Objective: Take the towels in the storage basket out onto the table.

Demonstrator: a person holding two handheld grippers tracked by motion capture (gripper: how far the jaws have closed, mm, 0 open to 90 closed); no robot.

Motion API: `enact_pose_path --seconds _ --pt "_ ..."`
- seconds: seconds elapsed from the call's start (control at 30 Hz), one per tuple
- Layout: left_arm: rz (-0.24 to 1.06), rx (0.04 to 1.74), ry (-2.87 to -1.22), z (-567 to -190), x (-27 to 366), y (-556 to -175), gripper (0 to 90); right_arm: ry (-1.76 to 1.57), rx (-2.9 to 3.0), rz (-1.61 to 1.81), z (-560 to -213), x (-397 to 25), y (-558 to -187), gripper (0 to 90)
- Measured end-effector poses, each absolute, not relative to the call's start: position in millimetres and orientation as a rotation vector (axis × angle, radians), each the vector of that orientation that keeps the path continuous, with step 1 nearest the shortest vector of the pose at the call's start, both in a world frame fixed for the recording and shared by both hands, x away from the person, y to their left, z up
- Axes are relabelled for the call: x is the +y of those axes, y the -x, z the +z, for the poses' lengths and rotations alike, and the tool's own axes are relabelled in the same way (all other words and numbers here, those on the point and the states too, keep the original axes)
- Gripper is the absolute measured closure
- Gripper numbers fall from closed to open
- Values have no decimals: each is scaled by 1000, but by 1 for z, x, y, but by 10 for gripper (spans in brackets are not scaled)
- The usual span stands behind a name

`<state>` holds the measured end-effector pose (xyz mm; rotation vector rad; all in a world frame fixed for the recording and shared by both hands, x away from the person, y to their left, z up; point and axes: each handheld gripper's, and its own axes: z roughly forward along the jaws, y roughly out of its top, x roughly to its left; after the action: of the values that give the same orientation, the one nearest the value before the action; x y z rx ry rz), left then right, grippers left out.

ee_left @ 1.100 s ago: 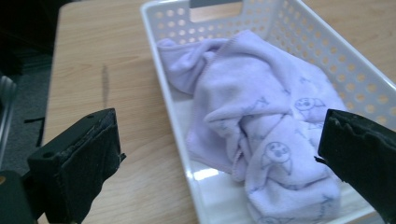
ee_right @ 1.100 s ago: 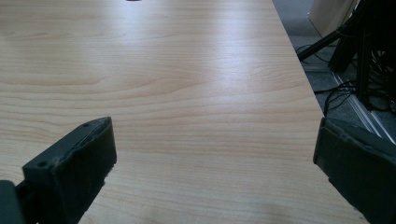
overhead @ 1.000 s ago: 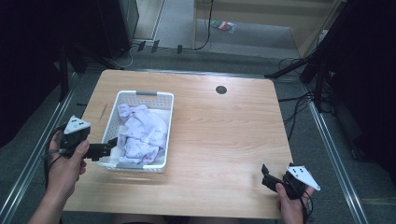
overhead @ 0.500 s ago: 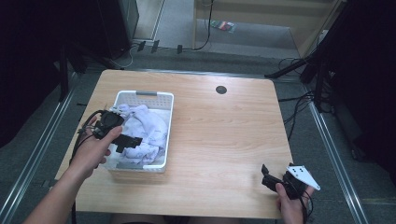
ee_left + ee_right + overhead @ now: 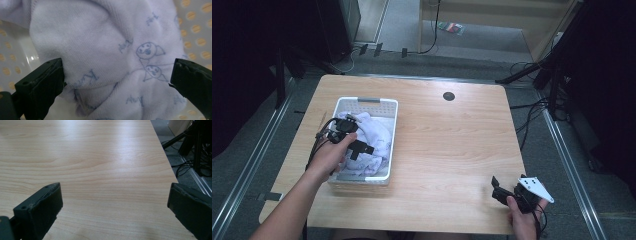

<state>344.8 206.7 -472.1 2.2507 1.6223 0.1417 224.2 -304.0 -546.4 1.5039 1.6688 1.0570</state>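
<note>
Left gripper (image 5: 360,148) inside the white basket (image 5: 367,102), just above the pale cloth (image 5: 379,137), jaws spread wide. In the left gripper view, cloth (image 5: 107,57) between both jaws, left jaw touching the fabric, right jaw a little apart from it; small blue drawings printed on the weave, dotted basket wall (image 5: 197,37) behind. Cloth heaped in the basket, near the left edge of the wooden surface (image 5: 452,145). Right gripper (image 5: 498,189) low over the surface at the near right corner, well apart from the basket, jaws spread, nothing between them. Perhaps resting on the wood, hard to tell. Dark round hole (image 5: 449,96) near the far edge.
</note>
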Motion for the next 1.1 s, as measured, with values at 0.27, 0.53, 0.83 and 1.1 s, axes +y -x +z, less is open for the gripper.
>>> enact_pose_path --seconds 0.27,0.53,0.83,1.1 --pt "127 1680 -2256 -488 201 -354 0 -1497 1685 1047 -546 -303 -225 0" --pt "219 1733 -2350 -501 186 -356 0 -1505 1687 1050 -546 -303 -225 1" --pt "180 1736 -2434 -507 185 -364 0 -1509 1690 1046 -547 -303 -226 1" --pt "213 1758 -2462 -512 180 -366 15 -1521 1692 1041 -547 -303 -227 3"
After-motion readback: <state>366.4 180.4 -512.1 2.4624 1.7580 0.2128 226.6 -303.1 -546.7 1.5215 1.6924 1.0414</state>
